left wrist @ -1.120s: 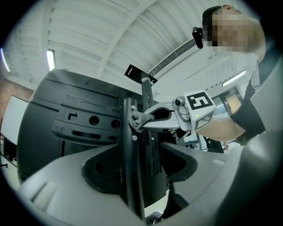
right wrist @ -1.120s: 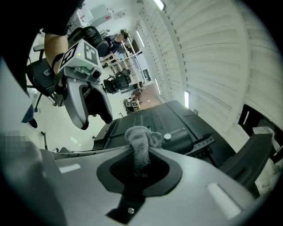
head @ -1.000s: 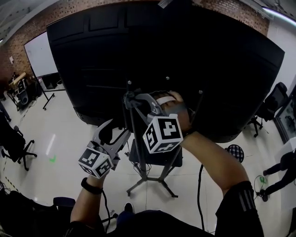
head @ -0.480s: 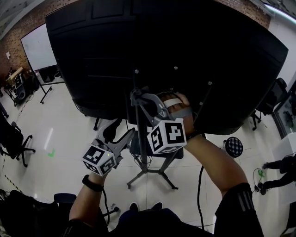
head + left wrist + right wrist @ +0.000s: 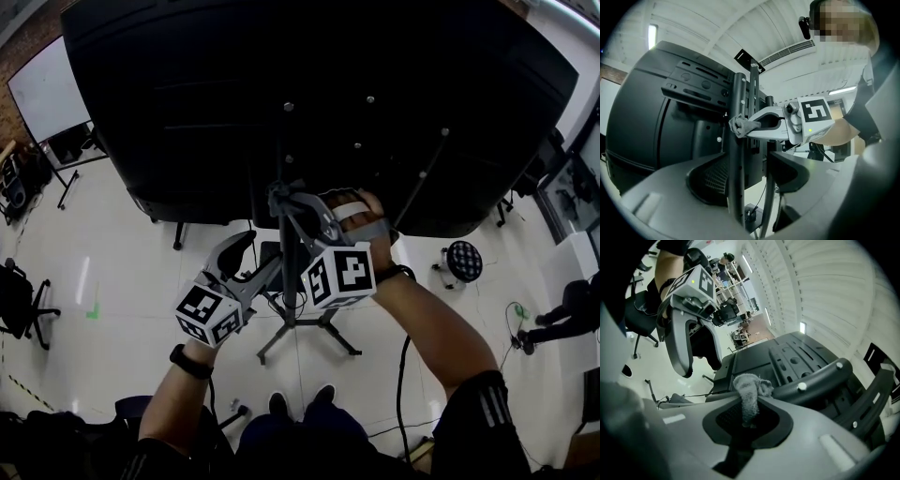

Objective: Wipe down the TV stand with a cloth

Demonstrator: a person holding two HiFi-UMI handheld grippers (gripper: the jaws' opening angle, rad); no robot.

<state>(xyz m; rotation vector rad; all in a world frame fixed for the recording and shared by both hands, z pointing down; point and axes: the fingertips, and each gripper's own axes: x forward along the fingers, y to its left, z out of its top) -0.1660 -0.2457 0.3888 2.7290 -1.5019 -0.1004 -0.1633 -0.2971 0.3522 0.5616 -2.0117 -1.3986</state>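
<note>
Head view: one black TV (image 5: 328, 84) on one TV stand (image 5: 336, 336). My two claws, left gripper (image 5: 251, 261) and right gripper (image 5: 276, 197), are at its upright pole (image 5: 292, 302).
Left gripper view: jaws apart, gripping nothing, pole between them. One grey cloth (image 5: 739, 125) touches the pole.
Right gripper view: jaws clamped on the cloth.

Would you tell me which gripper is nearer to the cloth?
Right. The right gripper is shut on the cloth, against the pole; the left gripper is lower down, fingers open astride the pole.
</note>
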